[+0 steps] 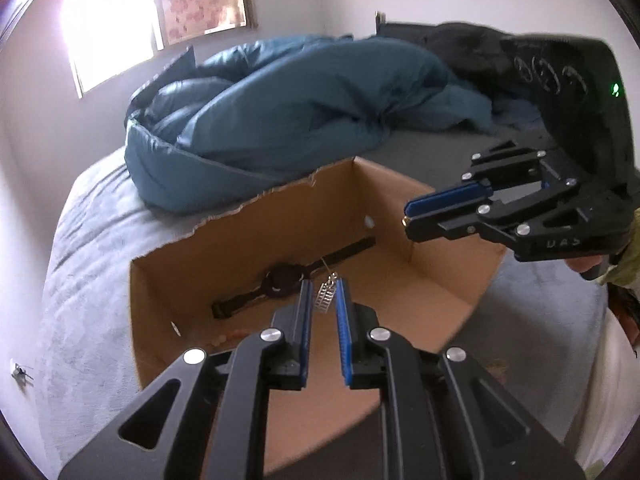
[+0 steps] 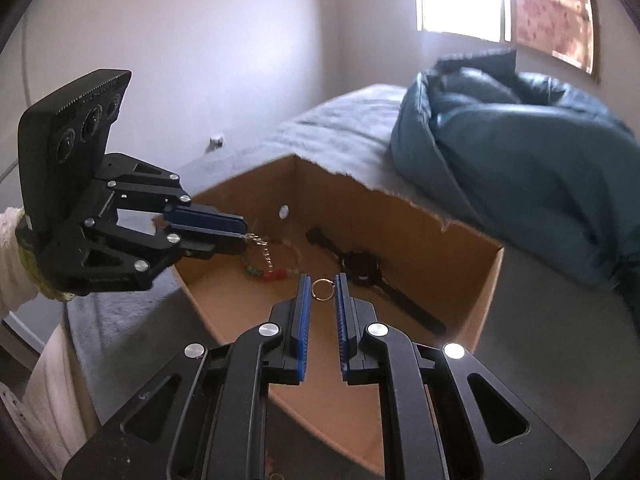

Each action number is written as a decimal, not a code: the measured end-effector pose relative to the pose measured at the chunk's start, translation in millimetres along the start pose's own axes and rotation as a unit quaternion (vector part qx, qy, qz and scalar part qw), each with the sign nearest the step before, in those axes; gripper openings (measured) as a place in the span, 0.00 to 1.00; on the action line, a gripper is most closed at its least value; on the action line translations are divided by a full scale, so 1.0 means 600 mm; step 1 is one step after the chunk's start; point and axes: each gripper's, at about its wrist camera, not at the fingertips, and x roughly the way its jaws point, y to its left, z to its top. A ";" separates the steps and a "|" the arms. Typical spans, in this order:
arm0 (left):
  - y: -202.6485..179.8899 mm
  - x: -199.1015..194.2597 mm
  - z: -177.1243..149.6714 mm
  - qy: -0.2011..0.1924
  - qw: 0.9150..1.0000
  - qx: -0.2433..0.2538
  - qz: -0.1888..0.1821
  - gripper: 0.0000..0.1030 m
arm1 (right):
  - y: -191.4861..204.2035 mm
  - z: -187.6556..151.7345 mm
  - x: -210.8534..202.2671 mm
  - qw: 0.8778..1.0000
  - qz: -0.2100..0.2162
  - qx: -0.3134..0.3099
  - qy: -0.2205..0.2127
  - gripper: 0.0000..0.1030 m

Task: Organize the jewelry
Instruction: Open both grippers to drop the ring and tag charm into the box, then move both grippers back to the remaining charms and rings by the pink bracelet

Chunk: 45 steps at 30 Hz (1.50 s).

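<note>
While both claws hang over the open box (image 1: 248,236), each has a small piece between its tips, so the coming move looks to us like a drop, and what counts is whether each piece sits above the box floor; it does, as far as we can judge. The left claw (image 1: 323,300) has its pads a narrow gap apart w/ a silver chain (image 1: 325,300) in that gap; in the right view the same claw (image 2: 240,236) looks pressed together on the chain's top end, and the chain (image 2: 264,254) dangles straight down from its tip, long axis approx. vertical, over the near-left corner of the box. The right claw (image 2: 322,292) is likewise only a little open, pinching a gold ring (image 2: 322,290) edge to edge; the ring faces the camera, its plane across the pads; seen from the left, that claw (image 1: 406,220) hovers above the right part of the box, pointing left, tips nearly together.

Already on the box floor: a black watch (image 1: 280,278) lying flat, strap running diagonally along the far wall; a bead bracelet (image 2: 280,268) w/ red and green bits, below the hanging chain. The box itself rests on the bed (image 1: 100,216), beside a blue quilt (image 1: 280,120).

Our read: neither claw needs to travel far; the left one is nearer the bracelet, the right one nearer the watch; letting go should land both pieces inside. The chain may drape onto the bracelet and tangle; the ring may roll.
</note>
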 end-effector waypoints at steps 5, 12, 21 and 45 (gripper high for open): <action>0.007 0.032 0.008 0.021 1.000 0.000 0.004 0.12 | -0.015 0.009 0.022 1.000 0.000 0.011 0.016 0.12; 0.014 0.044 0.004 0.033 0.999 -0.011 0.007 0.24 | -0.025 0.008 0.014 1.000 -0.004 0.019 0.009 0.20; 0.016 0.016 0.009 0.011 1.000 -0.021 0.016 0.25 | -0.030 0.005 -0.016 1.000 -0.015 0.025 -0.010 0.28; -0.110 -0.194 -0.163 -0.003 0.999 -0.013 -0.033 0.25 | 0.088 -0.141 -0.221 0.998 -0.027 0.017 -0.049 0.33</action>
